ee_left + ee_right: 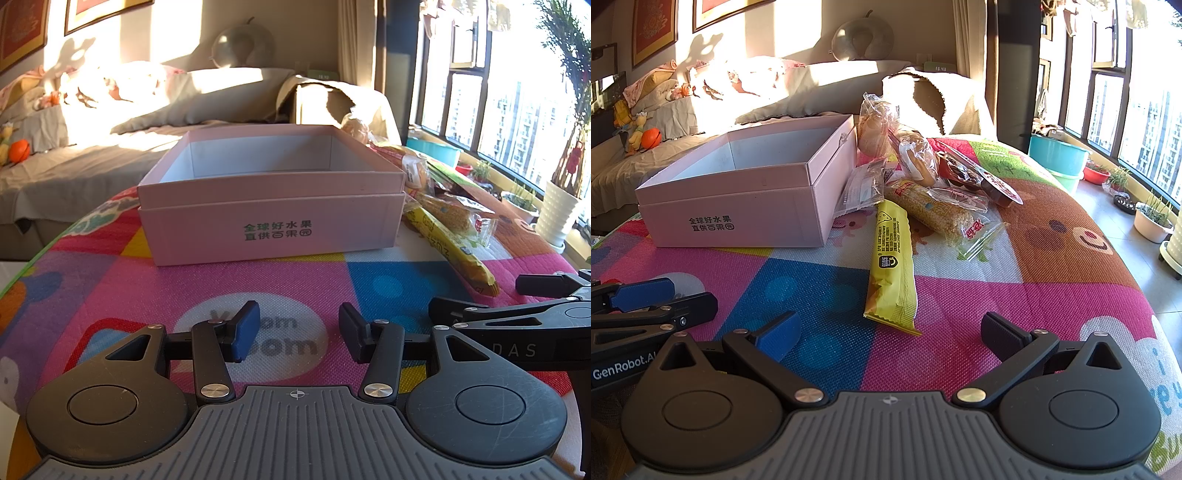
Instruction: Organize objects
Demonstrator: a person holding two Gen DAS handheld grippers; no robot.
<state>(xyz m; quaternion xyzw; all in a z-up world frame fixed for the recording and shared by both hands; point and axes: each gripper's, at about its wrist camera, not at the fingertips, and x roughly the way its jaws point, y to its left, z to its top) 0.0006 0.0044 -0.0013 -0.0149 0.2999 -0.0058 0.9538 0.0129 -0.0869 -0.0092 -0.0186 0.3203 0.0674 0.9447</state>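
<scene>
An open pink box [273, 221] with green print stands on the colourful mat; its inside looks empty. It also shows in the right wrist view [738, 206]. A pile of wrapped snacks lies to its right: a yellow bar [892, 269], a sesame bar in clear wrap [942, 212], bread in clear bags [916, 155] and a dark red packet [982, 181]. My left gripper [297, 332] is open and empty, low over the mat in front of the box. My right gripper [890, 336] is wide open and empty, just short of the yellow bar.
The mat [1015, 288] covers a rounded table. A sofa with cushions [110, 110] is behind, with an orange ball [19, 150]. Turquoise basins [1058, 155] and potted plants [1152, 218] stand by the window at the right.
</scene>
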